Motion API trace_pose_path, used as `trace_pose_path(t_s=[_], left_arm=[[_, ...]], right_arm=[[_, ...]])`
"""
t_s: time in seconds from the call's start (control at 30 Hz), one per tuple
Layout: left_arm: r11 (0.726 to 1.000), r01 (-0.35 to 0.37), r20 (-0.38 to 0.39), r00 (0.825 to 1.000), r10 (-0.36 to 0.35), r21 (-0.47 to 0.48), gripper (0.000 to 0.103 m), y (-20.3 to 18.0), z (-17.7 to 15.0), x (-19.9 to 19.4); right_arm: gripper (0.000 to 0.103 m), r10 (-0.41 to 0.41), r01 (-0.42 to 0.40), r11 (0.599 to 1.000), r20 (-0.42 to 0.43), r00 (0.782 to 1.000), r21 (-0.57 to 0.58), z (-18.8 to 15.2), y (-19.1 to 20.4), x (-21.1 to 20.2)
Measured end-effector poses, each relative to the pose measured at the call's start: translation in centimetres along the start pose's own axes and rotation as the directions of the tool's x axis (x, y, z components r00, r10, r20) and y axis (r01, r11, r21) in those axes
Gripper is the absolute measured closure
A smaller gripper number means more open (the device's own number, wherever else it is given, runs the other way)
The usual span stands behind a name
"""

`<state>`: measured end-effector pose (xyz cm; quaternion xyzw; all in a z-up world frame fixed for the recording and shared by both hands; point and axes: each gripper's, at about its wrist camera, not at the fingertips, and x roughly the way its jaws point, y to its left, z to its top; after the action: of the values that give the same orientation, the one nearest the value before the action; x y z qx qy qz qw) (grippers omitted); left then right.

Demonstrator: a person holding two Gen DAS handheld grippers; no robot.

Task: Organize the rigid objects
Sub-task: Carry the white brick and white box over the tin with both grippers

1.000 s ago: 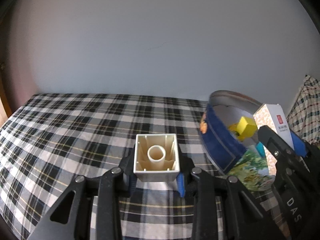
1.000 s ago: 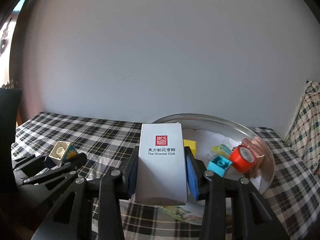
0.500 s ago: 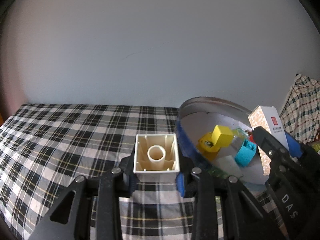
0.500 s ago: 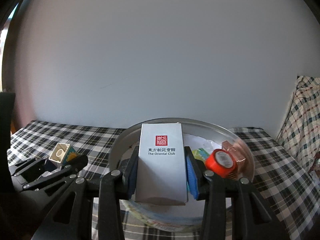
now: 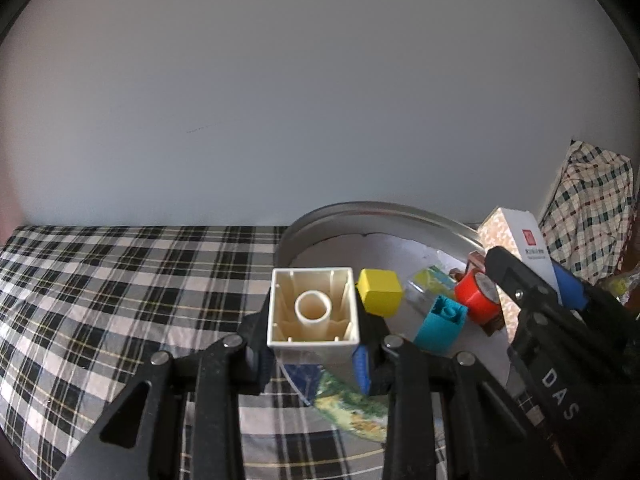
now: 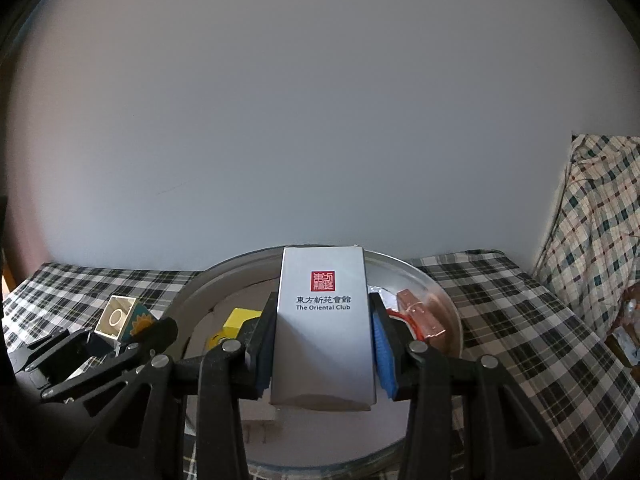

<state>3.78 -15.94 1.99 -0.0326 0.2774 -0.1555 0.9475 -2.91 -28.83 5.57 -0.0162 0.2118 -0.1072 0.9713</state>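
Note:
My left gripper [image 5: 314, 354] is shut on a cream toy brick [image 5: 313, 311], hollow underside facing the camera, held at the near left rim of a round metal tin [image 5: 304, 226]. My right gripper [image 6: 322, 354] is shut on a silver-white card box [image 6: 324, 332] printed "The Oriental Club", held upright over the tin [image 6: 448, 300]. In the left wrist view the tin holds a yellow brick [image 5: 379, 292], a teal brick [image 5: 440, 324] and a red tape roll [image 5: 476, 298]. The right gripper [image 5: 560, 308] with its box [image 5: 516, 228] shows at the right there; the left gripper [image 6: 120, 340] and cream brick [image 6: 117, 316] show at the left in the right wrist view.
The tin stands on a black-and-white checked bedspread [image 5: 100, 280] against a plain pale wall. A checked pillow [image 6: 600, 220] lies at the right. A copper-coloured clip [image 6: 420, 314] and a yellow brick [image 6: 236, 320] lie inside the tin. The tin's printed lid or side [image 5: 352, 404] shows below the left gripper.
Both grippers have moved rightward, bringing the tin from the right side toward the middle of each view. The cream brick now sits at the tin's rim and the box over its inside.

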Motion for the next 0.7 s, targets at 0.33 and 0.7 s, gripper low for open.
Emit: trace_pose_path(t_s=[0.33,0.7], left_arm=[[0.999,0.028,0.006,1.000,-0.028,0.019,0.073,-2.4,0.8,1.1],[0.998,0.045,-0.011,0.999,-0.044,0.046,0.073,-4.9,1.4,2.6]], right_arm=[[0.059,-0.032,0.032,0.999,0.007,0.999,0.025,0.7,-2.1,0.9],[0.059,-0.083,0.083,0.996,0.008,0.997,0.036,1.6,-4.1,2.3]])
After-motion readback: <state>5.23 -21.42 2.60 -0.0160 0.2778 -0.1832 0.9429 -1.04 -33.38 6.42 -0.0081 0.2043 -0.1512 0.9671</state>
